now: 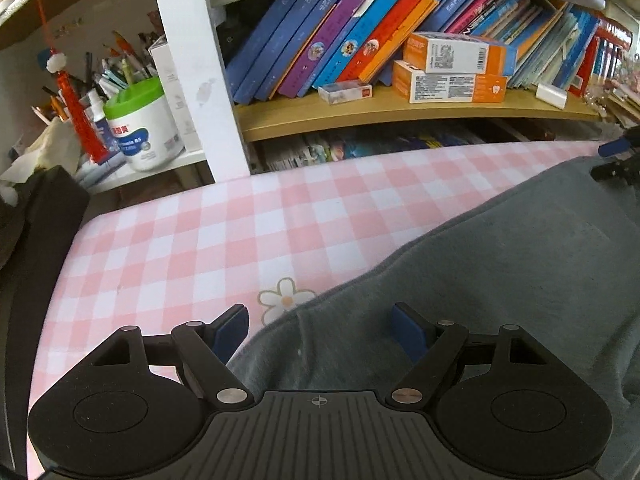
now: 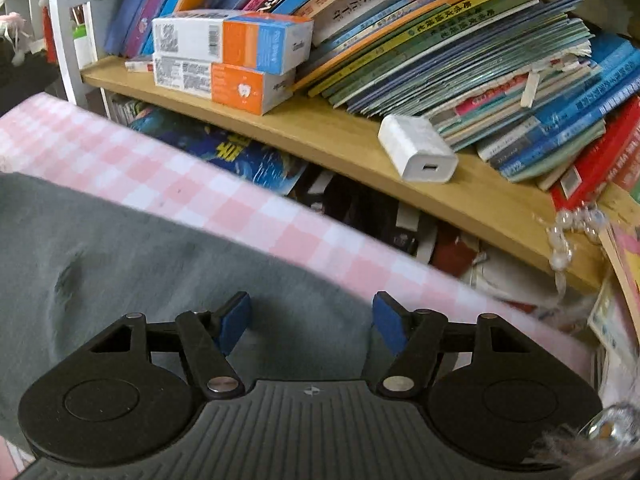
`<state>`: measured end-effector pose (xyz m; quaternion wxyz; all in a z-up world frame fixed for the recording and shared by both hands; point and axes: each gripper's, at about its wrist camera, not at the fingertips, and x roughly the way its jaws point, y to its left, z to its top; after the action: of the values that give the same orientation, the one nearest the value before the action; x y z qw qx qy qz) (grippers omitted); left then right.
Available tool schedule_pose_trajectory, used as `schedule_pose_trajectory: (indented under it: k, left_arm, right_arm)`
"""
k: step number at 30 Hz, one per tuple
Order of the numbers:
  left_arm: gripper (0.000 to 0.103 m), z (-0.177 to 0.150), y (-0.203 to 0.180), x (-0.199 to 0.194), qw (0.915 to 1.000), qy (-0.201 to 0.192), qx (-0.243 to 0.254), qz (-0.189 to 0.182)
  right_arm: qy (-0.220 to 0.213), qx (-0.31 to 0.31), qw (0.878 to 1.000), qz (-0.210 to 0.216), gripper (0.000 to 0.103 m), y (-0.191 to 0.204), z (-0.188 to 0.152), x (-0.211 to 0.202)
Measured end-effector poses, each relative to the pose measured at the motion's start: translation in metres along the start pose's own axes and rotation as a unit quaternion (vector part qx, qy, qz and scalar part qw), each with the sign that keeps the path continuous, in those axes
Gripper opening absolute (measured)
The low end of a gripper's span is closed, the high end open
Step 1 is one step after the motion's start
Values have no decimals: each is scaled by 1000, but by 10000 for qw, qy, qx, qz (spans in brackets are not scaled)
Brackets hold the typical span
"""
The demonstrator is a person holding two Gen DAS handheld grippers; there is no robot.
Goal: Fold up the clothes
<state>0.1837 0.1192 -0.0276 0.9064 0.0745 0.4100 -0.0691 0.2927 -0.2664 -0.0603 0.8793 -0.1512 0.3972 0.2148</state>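
A grey garment point(image 1: 500, 280) lies flat on the pink-and-white checked cloth point(image 1: 192, 248) that covers the table. My left gripper point(image 1: 320, 332) hangs open over the garment's left edge, its left blue pad above the checked cloth and its right pad above the grey fabric. Nothing is pinched between them. In the right wrist view the same grey garment point(image 2: 132, 256) fills the left side. My right gripper point(image 2: 312, 326) is open over its right edge, near the far border of the checked cloth point(image 2: 248, 216). The right gripper's tip point(image 1: 618, 152) also shows at the far right of the left wrist view.
A wooden bookshelf point(image 1: 400, 114) packed with books runs right behind the table's far edge. Orange-and-white boxes point(image 1: 452, 68) and a white charger point(image 2: 418, 148) sit on it. A white post point(image 1: 196, 72) and a green-lidded tub point(image 1: 140, 128) with pens stand at the left.
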Motion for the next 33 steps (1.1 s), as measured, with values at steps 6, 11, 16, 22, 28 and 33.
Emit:
schedule_pose_trajectory:
  k: [6, 11, 16, 22, 28, 33]
  left_arm:
    - [80, 4, 5, 13, 9996, 196, -94, -183]
    - [80, 0, 9, 20, 9982, 394, -232, -400]
    - [74, 0, 11, 20, 9976, 444, -193, -501]
    - [34, 0, 11, 12, 9957, 596, -198, -682]
    - [16, 1, 1, -4, 9979, 383, -29, -518]
    - [16, -1, -2, -43, 9980, -293, -91, -557]
  right_arm:
    - [185, 159, 9993, 296, 70, -19, 5, 12]
    - [298, 465, 9967, 597, 70, -32, 1, 13]
    - [363, 383, 9962, 690, 53, -37, -2, 7]
    - [457, 376, 9948, 828, 16, -41, -9, -4]
    - [15, 309, 9986, 421, 13, -24, -14, -36]
    - [-464, 268, 9986, -52, 13, -9, -29, -89]
